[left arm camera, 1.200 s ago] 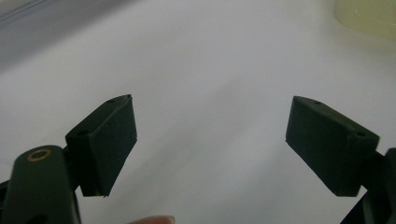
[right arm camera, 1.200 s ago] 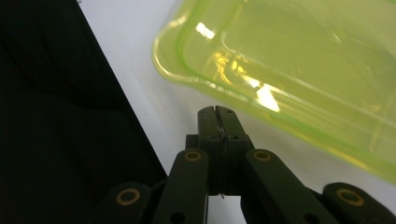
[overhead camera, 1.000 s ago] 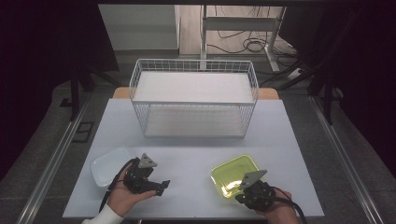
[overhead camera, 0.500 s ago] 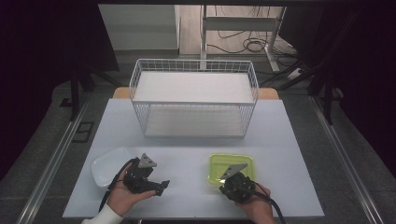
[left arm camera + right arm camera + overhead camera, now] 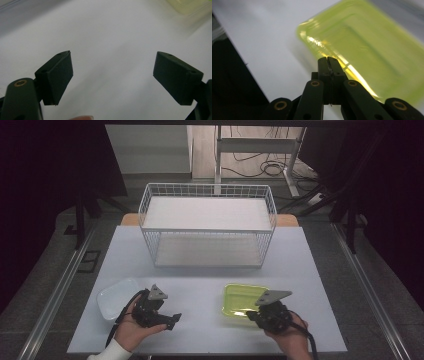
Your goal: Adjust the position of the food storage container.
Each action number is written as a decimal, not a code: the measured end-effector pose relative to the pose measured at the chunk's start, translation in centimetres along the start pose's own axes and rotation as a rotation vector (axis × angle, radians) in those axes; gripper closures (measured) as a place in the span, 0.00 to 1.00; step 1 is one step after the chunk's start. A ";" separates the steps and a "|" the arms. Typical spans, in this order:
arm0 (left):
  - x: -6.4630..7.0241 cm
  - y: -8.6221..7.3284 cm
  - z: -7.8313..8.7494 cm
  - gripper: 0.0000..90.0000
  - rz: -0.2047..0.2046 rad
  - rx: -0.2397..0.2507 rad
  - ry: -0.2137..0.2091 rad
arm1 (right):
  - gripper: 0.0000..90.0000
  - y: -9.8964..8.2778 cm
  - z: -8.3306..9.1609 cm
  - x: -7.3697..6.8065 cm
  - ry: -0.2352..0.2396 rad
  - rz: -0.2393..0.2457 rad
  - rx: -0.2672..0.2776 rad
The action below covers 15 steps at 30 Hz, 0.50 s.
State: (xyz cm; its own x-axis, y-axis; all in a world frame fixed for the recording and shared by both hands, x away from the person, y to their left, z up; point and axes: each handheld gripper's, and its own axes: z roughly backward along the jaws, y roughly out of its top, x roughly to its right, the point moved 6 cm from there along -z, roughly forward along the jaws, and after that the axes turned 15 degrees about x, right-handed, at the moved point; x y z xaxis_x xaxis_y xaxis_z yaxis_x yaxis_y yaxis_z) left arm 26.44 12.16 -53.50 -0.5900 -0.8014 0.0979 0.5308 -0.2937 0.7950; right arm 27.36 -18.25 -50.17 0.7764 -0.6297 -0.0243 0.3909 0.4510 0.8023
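Right tongs [image 5: 328, 60] pressed fully together, clamped on the near rim of a translucent yellow-green rectangular plastic tray [image 5: 372, 52], the rim pinched between the pads in the right gripper view. Tray [image 5: 243, 299] low at the near right part of the pale grey worktop [image 5: 210, 270], its near edge at the right tongs [image 5: 252, 316] in the high view; whether lifted clear of the surface or resting on it, impossible to tell. Some blur across the tray in the right gripper view.

Left tongs [image 5: 112, 77] spread wide, nothing between the pads, just bare worktop beyond them. In the high view, left tongs [image 5: 172, 319] low over the near left of the worktop, pointing toward the right. Just beside them on the left, a translucent white rectangular plastic tray [image 5: 112, 296], flat on the worktop, well apart from the yellow-green one.

Farther back, centred, a white wire rack with two shelves [image 5: 207, 231], upright, apart from both trays.
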 end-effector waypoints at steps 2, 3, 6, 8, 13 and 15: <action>0.0 0.0 0.0 0.18 -0.001 0.000 -0.001 | 0.99 0.0 1.0 1.4 -0.042 -0.023 0.017; 0.0 0.0 0.0 0.18 0.000 0.000 0.000 | 0.99 -0.1 1.6 2.4 -0.073 -0.031 0.024; -0.1 -0.1 -0.1 0.18 -0.001 -0.007 -0.001 | 0.99 -0.9 2.7 4.9 -0.140 -0.073 0.030; -0.1 -0.1 -0.1 0.18 0.001 -0.004 0.000 | 0.99 -1.4 3.0 6.0 -0.164 -0.098 0.031; 0.0 -0.1 -0.1 0.18 -0.004 -0.008 -0.001 | 0.99 -3.0 2.9 8.1 -0.208 -0.142 -0.004; 0.0 -0.1 -0.1 0.18 -0.004 -0.008 -0.001 | 0.99 -3.5 2.5 8.5 -0.211 -0.151 -0.022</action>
State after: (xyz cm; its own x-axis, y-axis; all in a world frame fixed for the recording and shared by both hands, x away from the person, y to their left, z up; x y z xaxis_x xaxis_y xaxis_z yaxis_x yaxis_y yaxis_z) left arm 26.47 12.12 -53.62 -0.5928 -0.7998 0.0948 0.5332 -0.3014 0.7905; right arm 31.36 -26.79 -51.64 0.5892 -0.8078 -0.0158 0.5066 0.3542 0.7860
